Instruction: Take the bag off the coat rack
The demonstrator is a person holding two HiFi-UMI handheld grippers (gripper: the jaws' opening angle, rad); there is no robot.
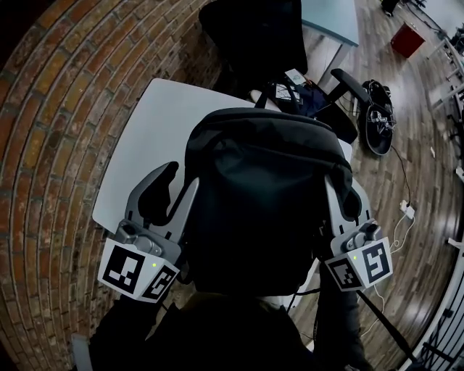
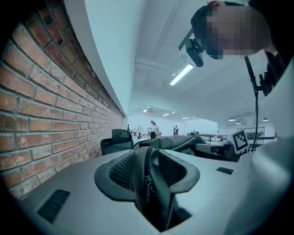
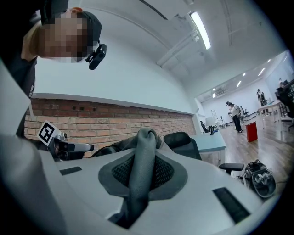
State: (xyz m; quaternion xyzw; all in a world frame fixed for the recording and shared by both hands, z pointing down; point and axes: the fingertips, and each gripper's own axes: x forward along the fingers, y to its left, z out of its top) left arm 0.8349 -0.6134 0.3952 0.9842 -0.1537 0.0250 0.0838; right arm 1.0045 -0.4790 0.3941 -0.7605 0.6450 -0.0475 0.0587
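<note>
A black backpack [image 1: 268,203] hangs between my two grippers, above a white table [image 1: 141,138]. My left gripper [image 1: 172,192] is at the bag's left side. In the left gripper view its jaws [image 2: 149,160] are shut on a fold of bag fabric with a zipper [image 2: 147,176]. My right gripper [image 1: 337,203] is at the bag's right side. In the right gripper view it [image 3: 143,163] pinches a grey strap [image 3: 146,142] of the bag. Both grippers point level. No coat rack shows in any view.
A brick wall [image 1: 51,123] runs close on the left. Beyond the table stand a black office chair [image 1: 254,36] and a light desk [image 1: 330,18]. On the wooden floor at right lie a dark bundle [image 1: 378,116], cables with a plug [image 1: 406,211] and a red bin [image 1: 406,40].
</note>
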